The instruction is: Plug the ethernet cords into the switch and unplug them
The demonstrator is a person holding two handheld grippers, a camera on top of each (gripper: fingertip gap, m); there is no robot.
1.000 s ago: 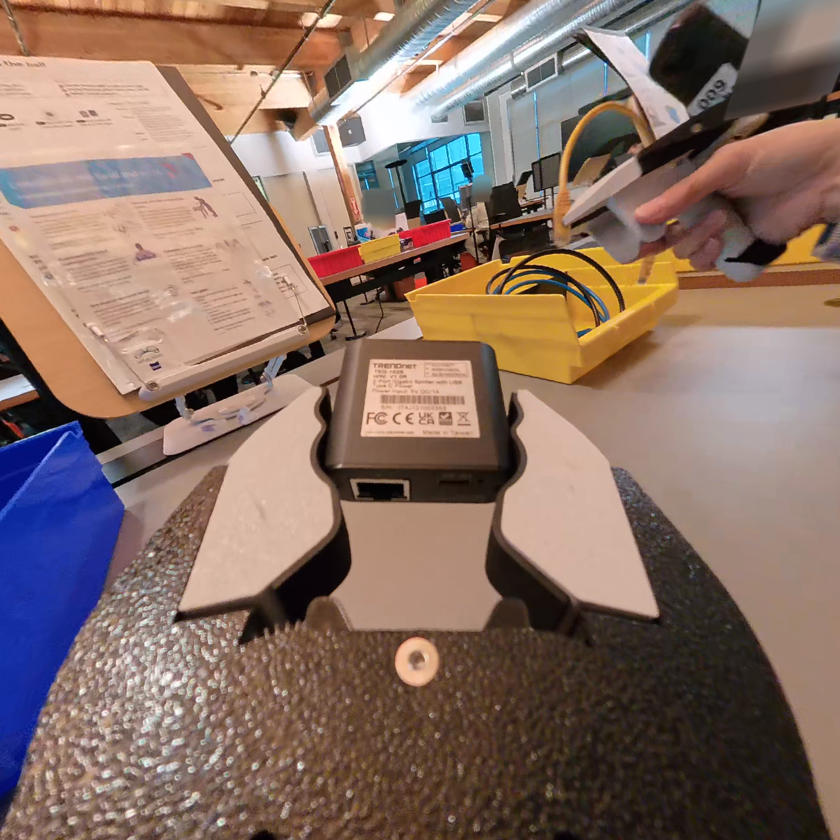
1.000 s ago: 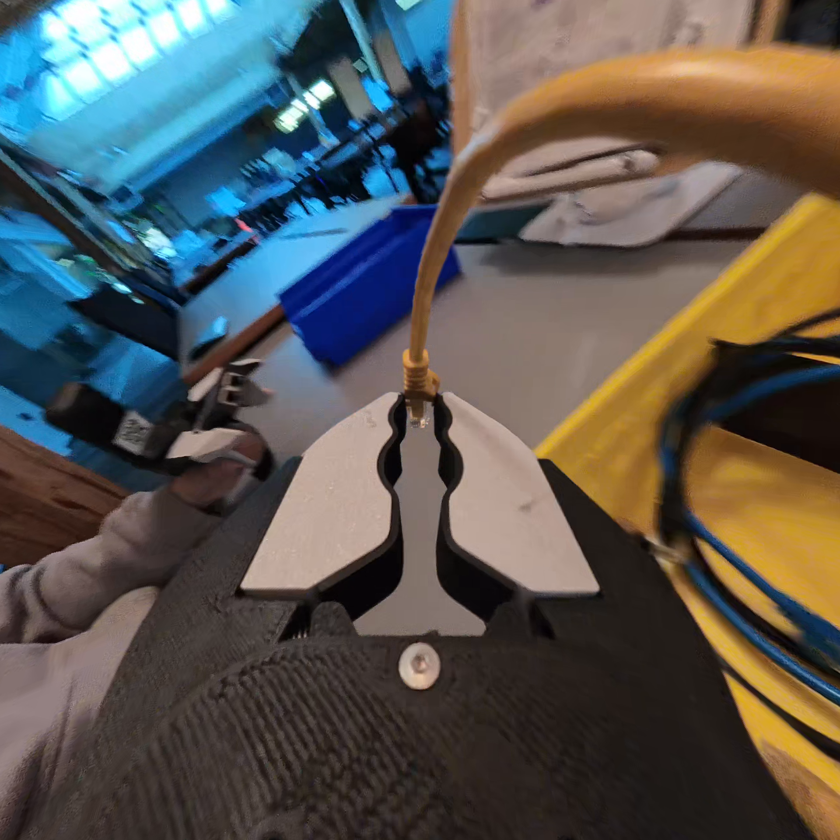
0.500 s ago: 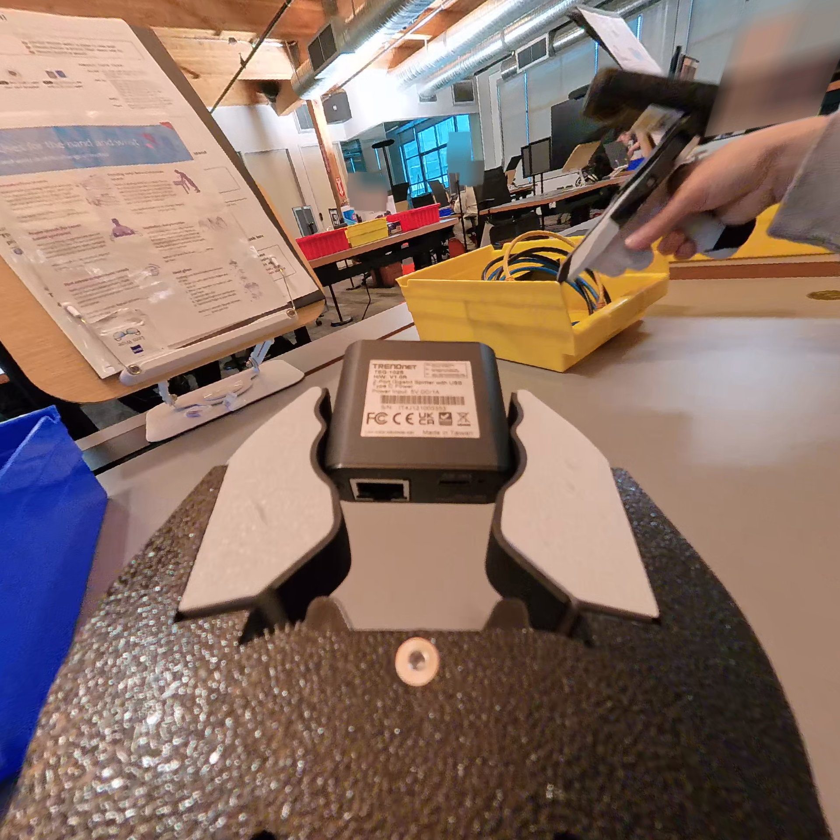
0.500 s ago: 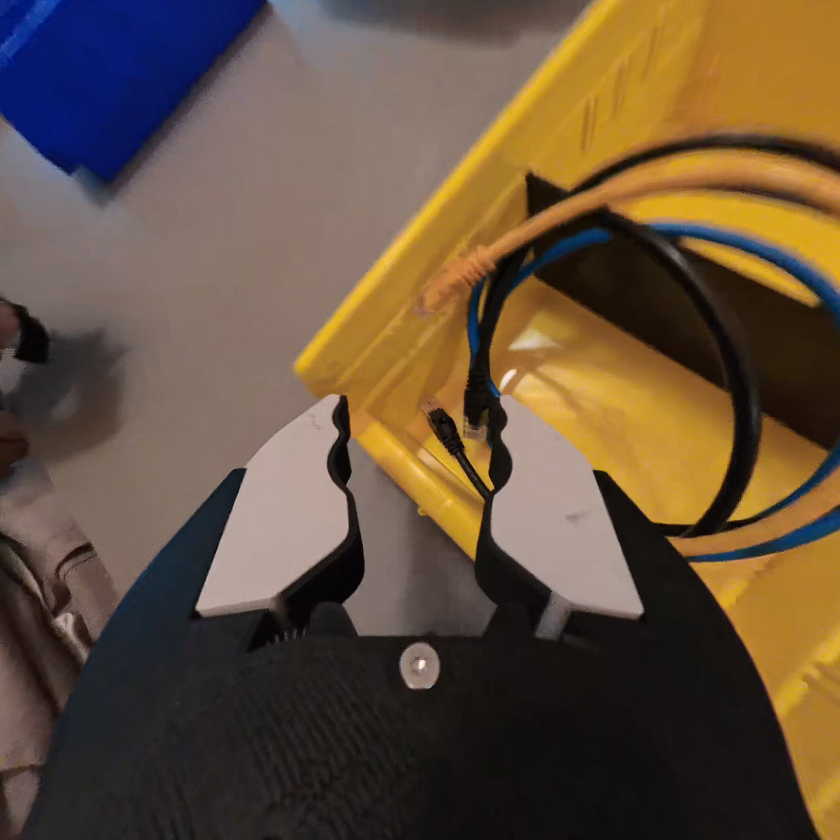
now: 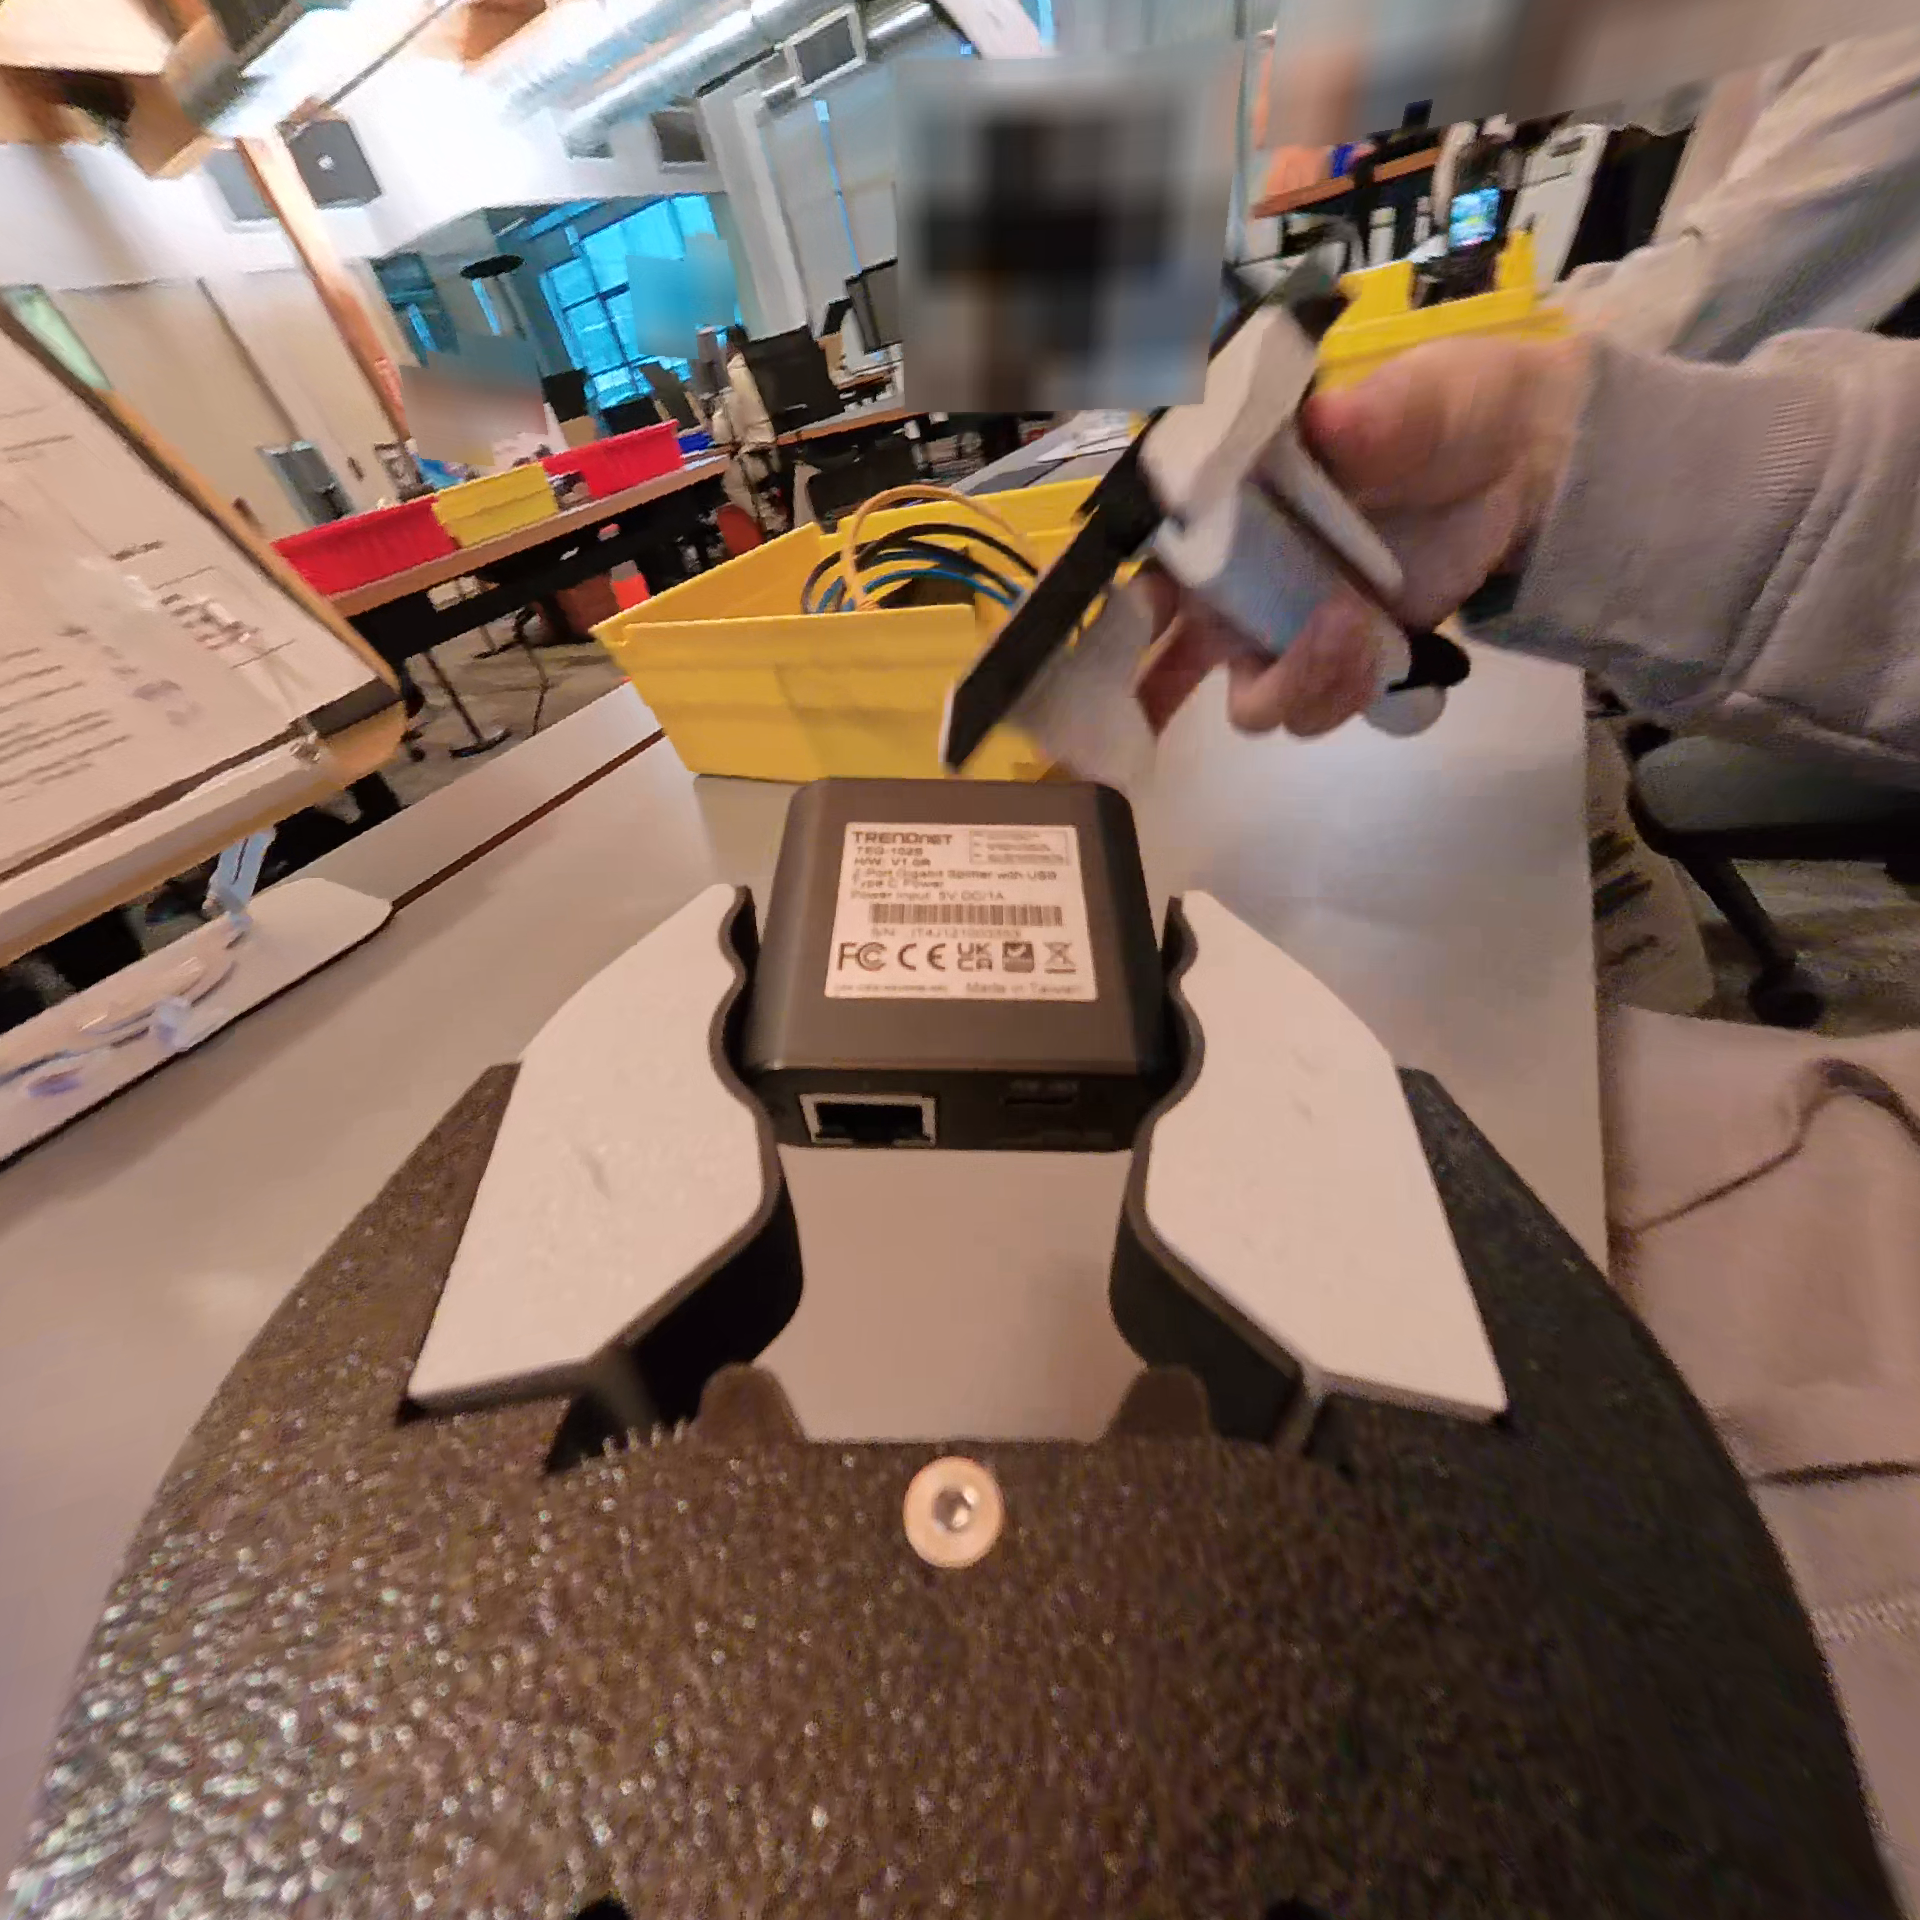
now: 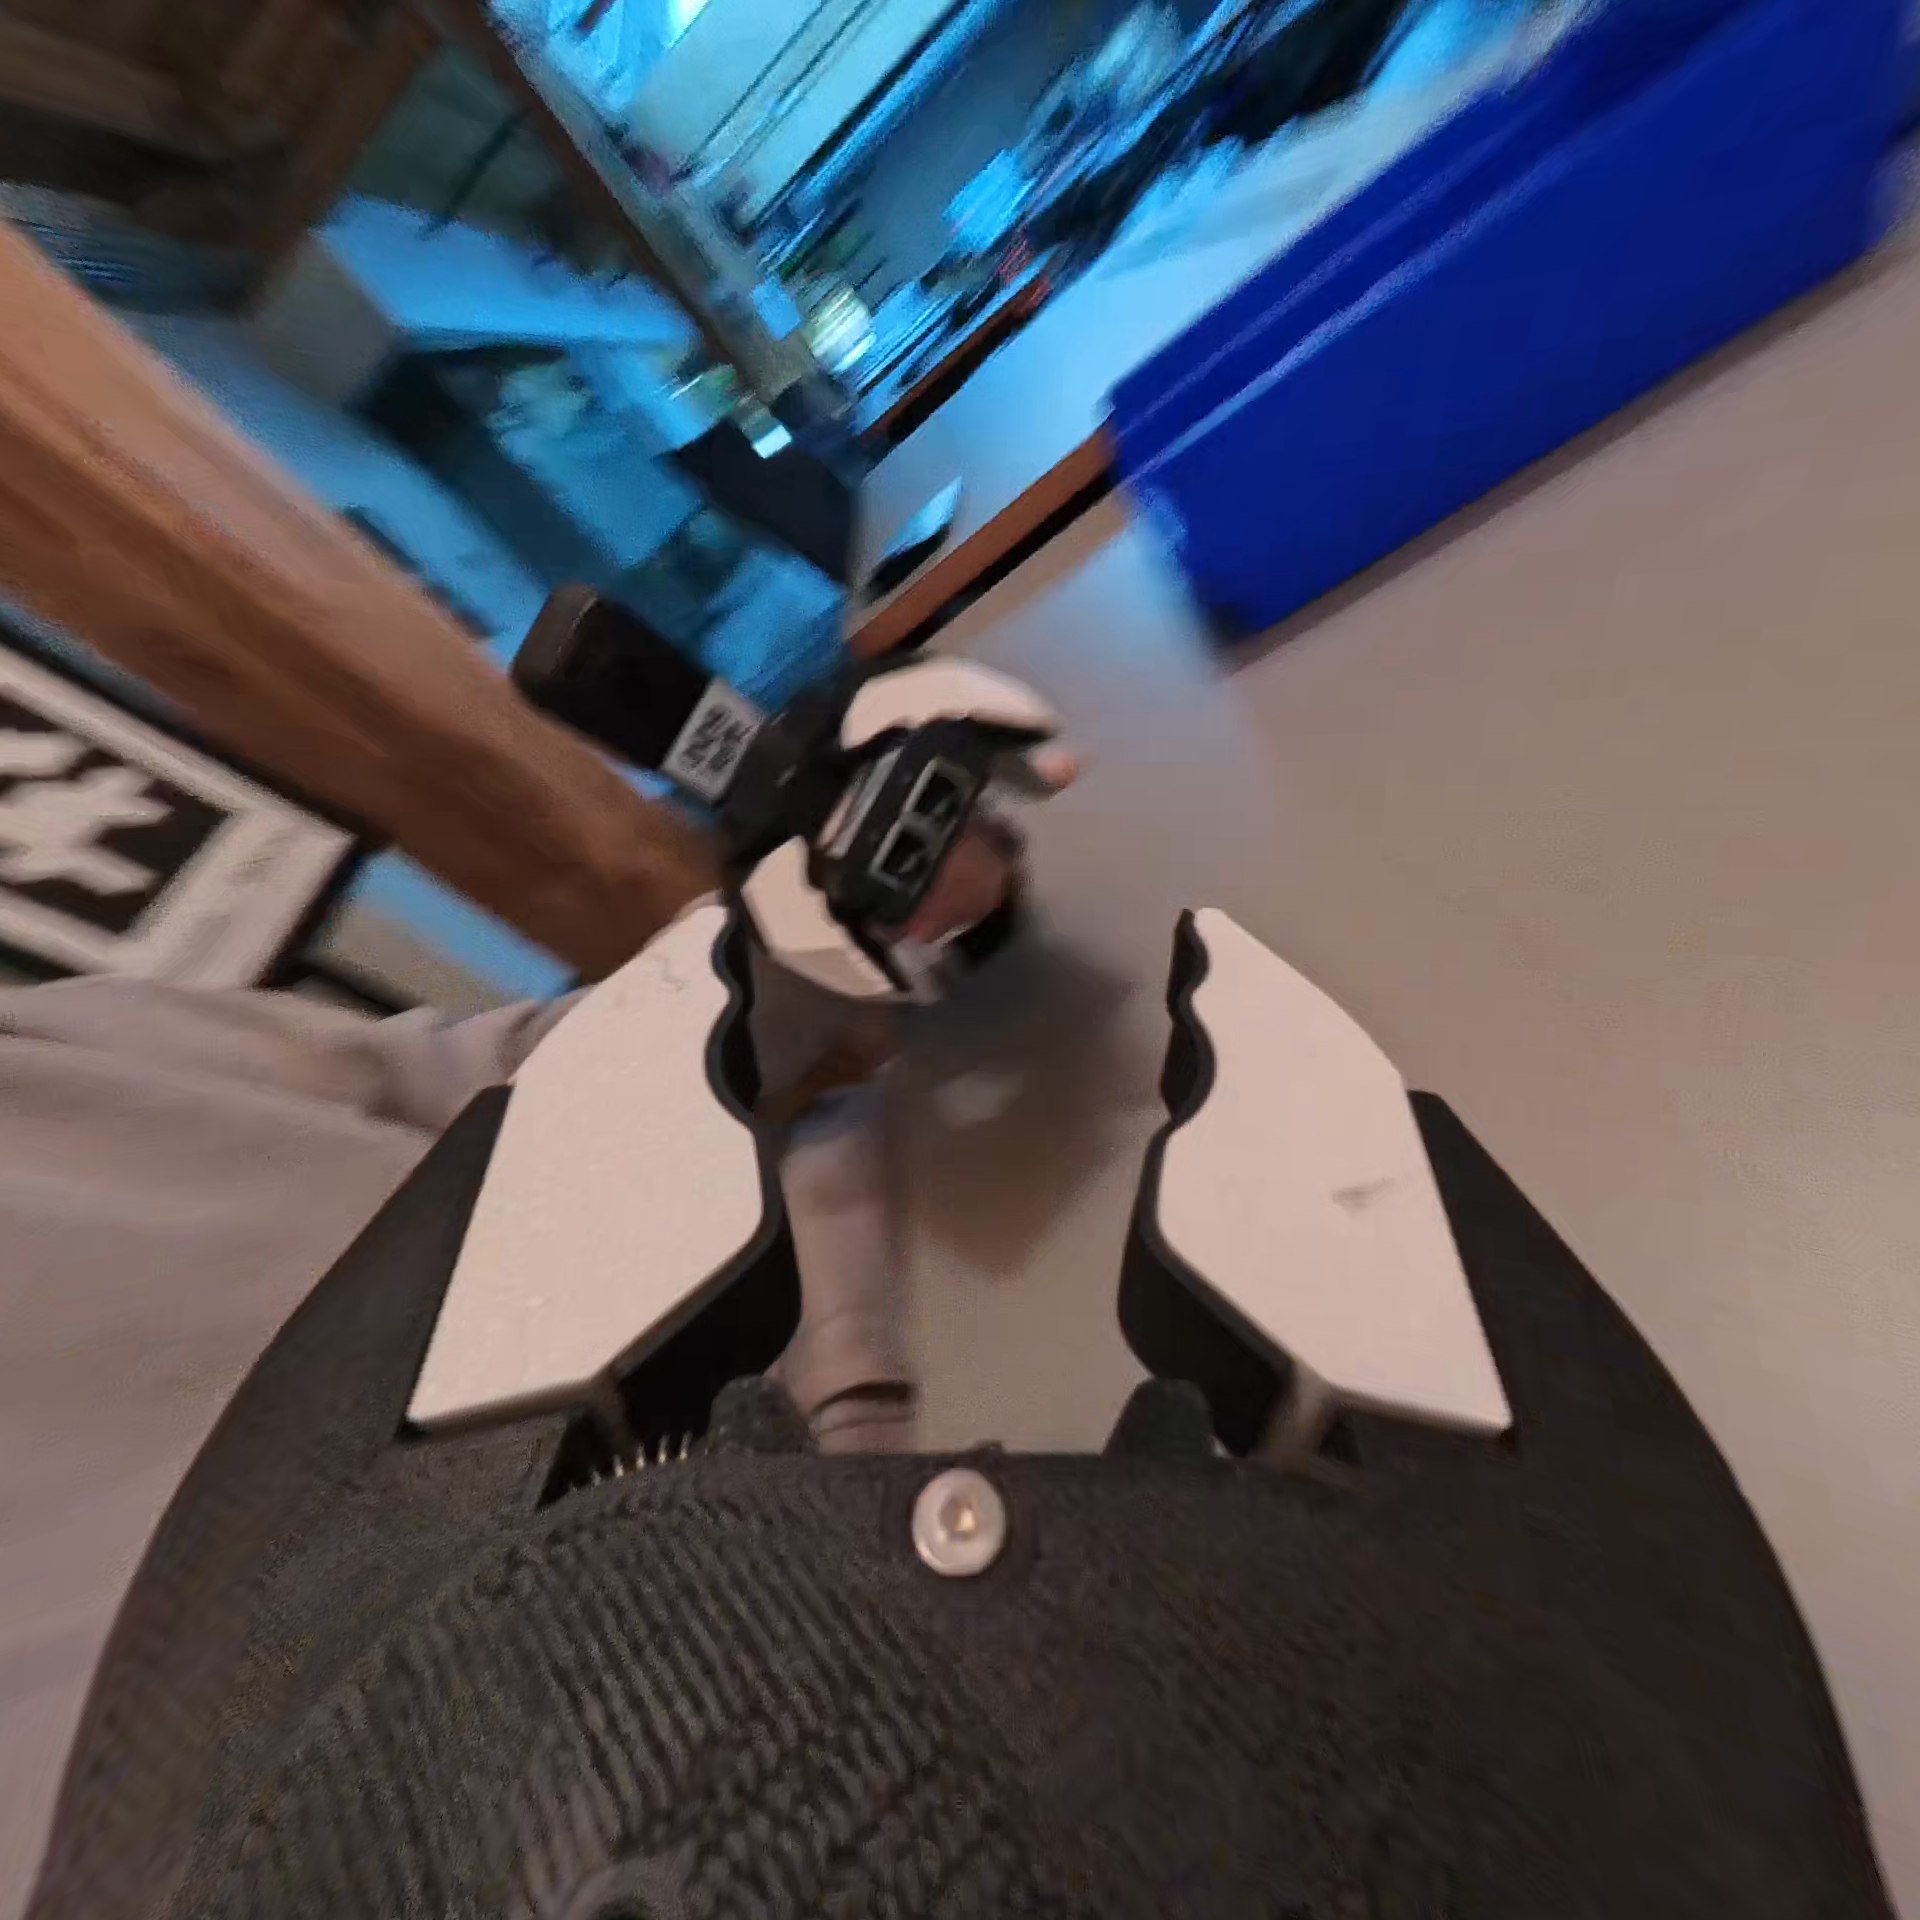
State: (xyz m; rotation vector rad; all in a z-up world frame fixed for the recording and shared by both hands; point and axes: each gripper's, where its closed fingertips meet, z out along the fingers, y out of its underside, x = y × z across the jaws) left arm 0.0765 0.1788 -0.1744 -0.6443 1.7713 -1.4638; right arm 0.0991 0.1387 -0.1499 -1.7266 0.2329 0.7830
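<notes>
Left wrist view: the left gripper (image 5: 951, 1023) clamps its jaws on the small black plastic switch box (image 5: 951, 935) above the grey table (image 5: 1351, 810); the yellow plastic bin of cords (image 5: 800, 675) sits at twelve o'clock.

Right wrist view: the right gripper (image 6: 951, 1023) has jaws spread, empty, with bare table at three o'clock; the switch box is at eleven o'clock.

Plastics, paper and cloth on our bench

We see the switch (image 5: 951, 935) as matt black plastic with a smooth white paper label, clamped between pale matt pads on the left gripper (image 5: 954, 1023), whose black body looks rough and grainy with a shiny metal screw. The yellow bin (image 5: 831, 675) is smooth plastic, slightly glossy; the blue bin (image 6: 1507, 343) looks the same, though blurred. The table (image 5: 1351, 831) is smooth matt grey. The right gripper (image 6: 956, 997) has a ridged black body. The sleeve (image 5: 1714, 468) is soft grey cloth.
</notes>
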